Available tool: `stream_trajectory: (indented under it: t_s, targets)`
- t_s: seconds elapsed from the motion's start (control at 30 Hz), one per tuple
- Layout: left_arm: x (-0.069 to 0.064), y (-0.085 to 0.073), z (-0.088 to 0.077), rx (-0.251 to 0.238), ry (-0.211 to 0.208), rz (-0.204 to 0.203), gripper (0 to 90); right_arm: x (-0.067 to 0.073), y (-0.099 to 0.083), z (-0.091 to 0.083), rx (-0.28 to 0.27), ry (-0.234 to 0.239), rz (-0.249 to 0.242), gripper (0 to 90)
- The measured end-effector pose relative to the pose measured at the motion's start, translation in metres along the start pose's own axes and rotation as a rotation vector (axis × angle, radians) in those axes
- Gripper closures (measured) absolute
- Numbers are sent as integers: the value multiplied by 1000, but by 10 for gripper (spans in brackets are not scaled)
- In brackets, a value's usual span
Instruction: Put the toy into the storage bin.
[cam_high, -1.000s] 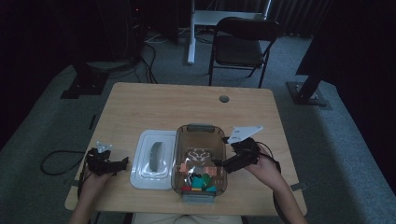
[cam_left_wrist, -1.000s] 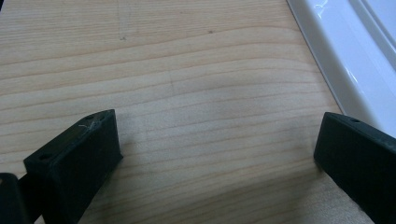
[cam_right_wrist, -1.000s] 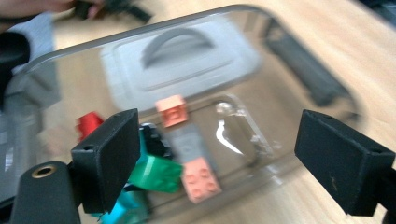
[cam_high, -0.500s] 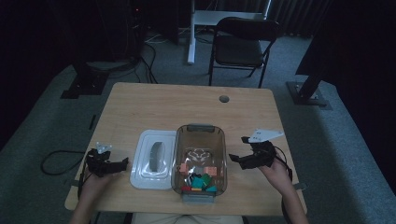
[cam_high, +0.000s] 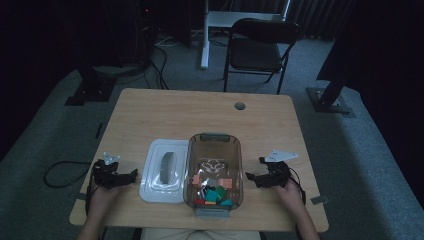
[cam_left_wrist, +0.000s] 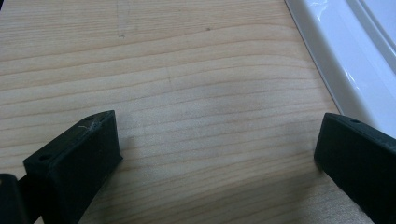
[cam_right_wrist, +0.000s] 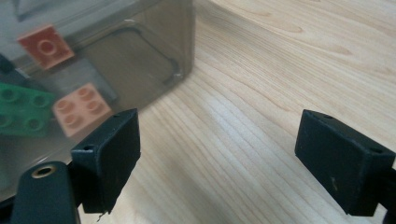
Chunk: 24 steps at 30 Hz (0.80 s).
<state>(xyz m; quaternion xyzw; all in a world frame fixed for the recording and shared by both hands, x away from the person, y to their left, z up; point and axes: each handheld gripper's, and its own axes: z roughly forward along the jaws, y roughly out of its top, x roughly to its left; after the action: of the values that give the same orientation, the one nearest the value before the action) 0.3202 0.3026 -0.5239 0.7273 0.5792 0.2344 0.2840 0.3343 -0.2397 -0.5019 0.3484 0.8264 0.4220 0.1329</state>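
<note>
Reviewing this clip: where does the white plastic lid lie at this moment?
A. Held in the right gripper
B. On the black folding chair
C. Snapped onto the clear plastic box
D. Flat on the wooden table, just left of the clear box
D: in the high view the white plastic lid lies flat on the wooden table beside the left wall of the clear plastic box, which stands open with toy bricks inside.

- Desk (cam_high: 200, 112) showing pale wood grain.
- Lid (cam_high: 165, 170) reading glossy white.
- Box (cam_high: 213, 150) showing smoky, see-through grey.
- Blocks (cam_high: 214, 192) inside showing green, red, peach-orange.
- Jaws appearing matte black.
</note>
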Motion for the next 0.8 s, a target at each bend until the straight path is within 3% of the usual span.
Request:
stream_trajectory:
  t_s: [0.37, 0.57, 0.8]
  targets:
    - [0, 0, 0, 0, 0, 0, 9, 2, -19, 17, 89, -32, -7, 135]
    - [-1, 0, 0, 0, -16, 17, 9, 6, -19, 18, 102, -68, -36, 127]
    - [-1, 0, 0, 0, -18, 22, 9, 8, -19, 18, 104, -82, -25, 125]
